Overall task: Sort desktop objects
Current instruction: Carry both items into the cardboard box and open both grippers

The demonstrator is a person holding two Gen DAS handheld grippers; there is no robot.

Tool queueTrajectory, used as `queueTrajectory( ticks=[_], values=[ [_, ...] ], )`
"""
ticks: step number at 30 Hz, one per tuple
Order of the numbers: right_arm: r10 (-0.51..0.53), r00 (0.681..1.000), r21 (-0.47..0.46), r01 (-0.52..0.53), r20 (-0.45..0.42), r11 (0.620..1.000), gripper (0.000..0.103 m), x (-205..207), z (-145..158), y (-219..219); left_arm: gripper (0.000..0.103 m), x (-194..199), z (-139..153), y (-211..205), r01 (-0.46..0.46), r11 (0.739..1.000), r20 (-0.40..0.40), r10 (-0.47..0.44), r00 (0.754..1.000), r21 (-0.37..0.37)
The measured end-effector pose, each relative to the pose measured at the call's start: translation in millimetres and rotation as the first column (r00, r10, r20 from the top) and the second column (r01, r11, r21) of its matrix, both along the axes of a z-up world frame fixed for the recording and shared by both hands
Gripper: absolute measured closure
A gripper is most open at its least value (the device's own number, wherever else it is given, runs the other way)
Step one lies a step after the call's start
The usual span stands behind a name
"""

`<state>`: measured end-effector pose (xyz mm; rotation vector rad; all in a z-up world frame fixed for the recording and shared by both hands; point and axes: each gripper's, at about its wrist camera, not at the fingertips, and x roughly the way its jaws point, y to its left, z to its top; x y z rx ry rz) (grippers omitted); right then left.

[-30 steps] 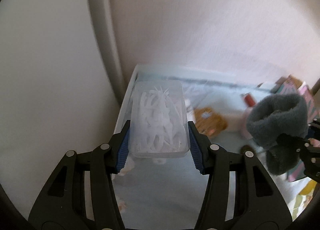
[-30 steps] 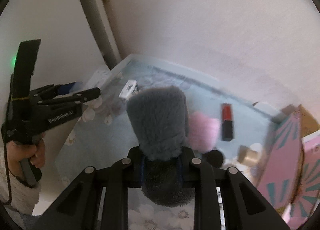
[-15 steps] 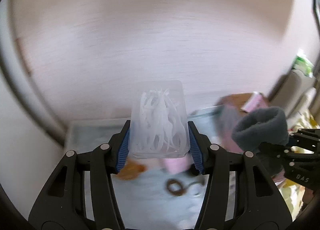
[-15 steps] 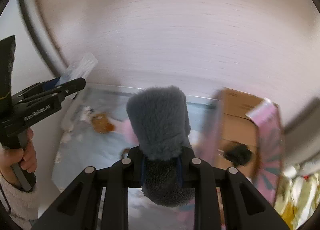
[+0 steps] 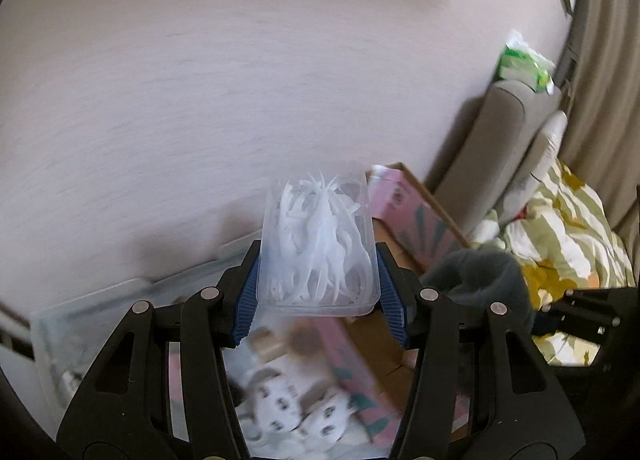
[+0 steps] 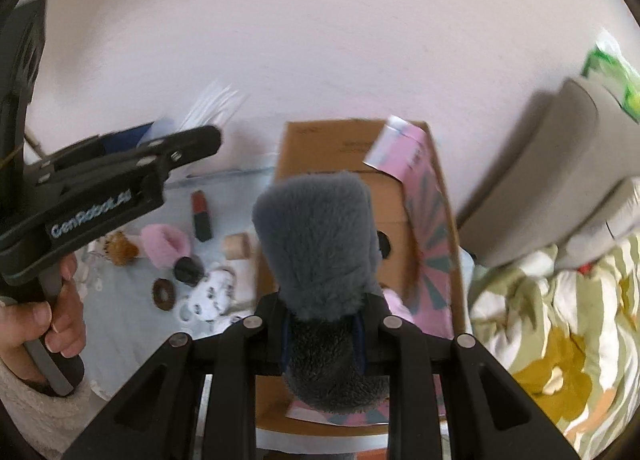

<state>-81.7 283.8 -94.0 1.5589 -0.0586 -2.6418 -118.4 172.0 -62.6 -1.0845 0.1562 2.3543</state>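
Left wrist view: the left tongs [image 5: 318, 292] clamp a clear plastic box [image 5: 316, 244] of white floss picks, raised above the tabletop [image 5: 96, 324]. The right tongs [image 6: 322, 334] pinch a grey fluffy sock [image 6: 316, 244] tightly, above the cardboard box [image 6: 332, 148] just beyond them.

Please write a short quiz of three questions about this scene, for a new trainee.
1. True or false: the left gripper is empty.
2. What does the right gripper hold? A) lipstick B) grey fuzzy item C) pink fuzzy item
3. What open container lies below the grey fuzzy item?

Key:
1. False: it holds a clear box of white picks.
2. B
3. A cardboard box.
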Motion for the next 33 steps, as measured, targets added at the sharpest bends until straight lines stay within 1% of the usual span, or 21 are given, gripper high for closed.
queueTrajectory(
  ticks=[6, 9, 15, 21, 22, 23, 24, 25, 26, 27, 30, 33],
  values=[
    [-0.021, 0.999, -0.025, 0.022, 0.045, 0.999, 0.081, -7.8, -21.7, 20.9, 0.053, -23.9, -34.8, 55.3, 0.047, 0.998, 0.045, -0.046, 0.998, -0.035],
    [-0.016, 0.998, -0.034, 0.018, 0.064, 0.999, 0.081, -12.1, -29.6, 24.8, 0.053, -30.6, -47.6, 68.6, 0.054, 0.997, 0.067, -0.051, 0.996, -0.050],
    [-0.010, 0.996, -0.051, 0.014, 0.088, 0.999, 0.081, -16.7, -37.8, 29.1, 0.053, -38.3, -64.7, 87.4, 0.064, 0.995, 0.081, -0.058, 0.995, -0.080],
    [-0.002, 0.995, -0.077, 0.010, 0.100, 0.997, 0.080, -22.0, -42.9, 33.6, 0.053, -43.8, -73.3, 88.4, 0.057, 0.993, 0.105, -0.046, 0.993, -0.105],
    [0.008, 0.995, -0.086, 0.001, 0.104, 0.996, 0.079, -23.2, -43.9, 33.3, 0.047, -46.5, -76.6, 88.6, 0.054, 0.994, 0.128, -0.041, 0.991, -0.099],
    [0.017, 0.994, -0.093, -0.007, 0.107, 0.996, 0.075, -24.2, -45.1, 32.7, 0.040, -49.4, -78.9, 88.5, 0.054, 0.995, 0.155, -0.040, 0.987, -0.086],
    [0.020, 0.994, -0.096, -0.010, 0.107, 0.995, 0.068, -25.4, -46.1, 32.5, 0.015, -53.4, -81.5, 87.2, 0.048, 0.997, 0.188, -0.036, 0.981, -0.062],
    [0.019, 0.994, -0.091, -0.009, 0.109, 0.996, 0.063, -26.1, -47.3, 32.0, 0.001, -55.2, -81.8, 85.2, 0.038, 0.998, 0.197, -0.028, 0.980, -0.047],
    [0.013, 0.994, -0.080, -0.004, 0.111, 0.997, 0.052, -26.6, -48.4, 31.7, 0.000, -56.8, -80.7, 81.7, 0.026, 0.999, 0.196, -0.021, 0.980, -0.021],
    [0.009, 0.994, -0.074, -0.001, 0.109, 0.997, 0.045, -26.5, -48.5, 31.9, 0.000, -58.3, -80.5, 80.6, 0.028, 1.000, 0.203, -0.027, 0.979, 0.001],
    [0.001, 0.996, -0.073, 0.005, 0.090, 0.997, 0.041, -24.4, -45.3, 35.7, 0.000, -62.7, -77.3, 80.3, 0.029, 1.000, 0.215, -0.030, 0.976, 0.007],
    [-0.015, 0.997, -0.057, 0.020, 0.071, 0.998, 0.040, -21.6, -39.4, 42.9, 0.000, -62.8, -68.6, 79.4, 0.027, 1.000, 0.188, -0.025, 0.982, -0.008]
  ],
)
